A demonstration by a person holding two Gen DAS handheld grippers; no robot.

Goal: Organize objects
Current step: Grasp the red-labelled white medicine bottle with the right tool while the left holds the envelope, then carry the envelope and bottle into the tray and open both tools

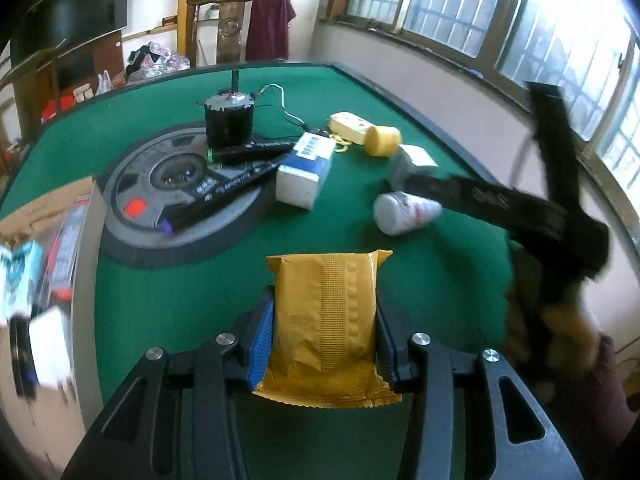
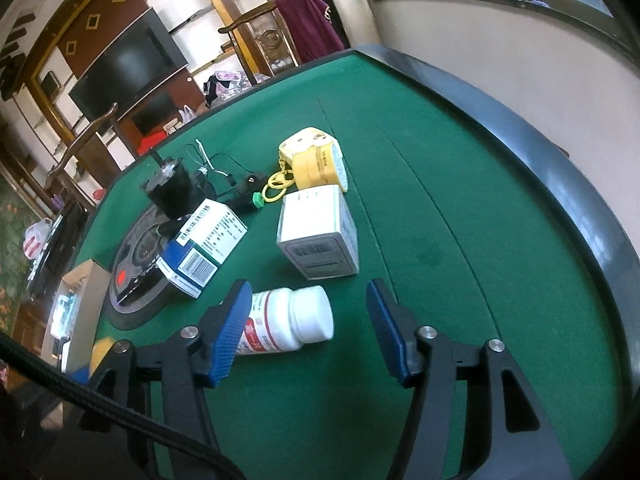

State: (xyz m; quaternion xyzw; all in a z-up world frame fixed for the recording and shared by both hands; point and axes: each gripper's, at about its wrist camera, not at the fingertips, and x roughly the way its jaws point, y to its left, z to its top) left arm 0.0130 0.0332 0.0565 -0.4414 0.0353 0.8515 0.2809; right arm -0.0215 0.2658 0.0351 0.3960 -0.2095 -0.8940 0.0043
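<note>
Yellow packet [image 1: 326, 328], low in the left wrist frame, is clamped by the left gripper [image 1: 325, 344], while only the right view shows the right gripper [image 2: 310, 332] spread around a lying white bottle [image 2: 290, 320].

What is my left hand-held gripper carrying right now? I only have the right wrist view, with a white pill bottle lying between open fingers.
Observer: The left hand-held gripper is shut on a yellow foil packet, held above the green felt table.
Operator: Where could that packet go?
Observer: A cardboard box already holding items sits at the left table edge, beside the grey disc.
Operator: Is my right hand-held gripper touching the bottle?
Observer: The left view shows it blurred over the white pill bottle; contact cannot be told.
</note>
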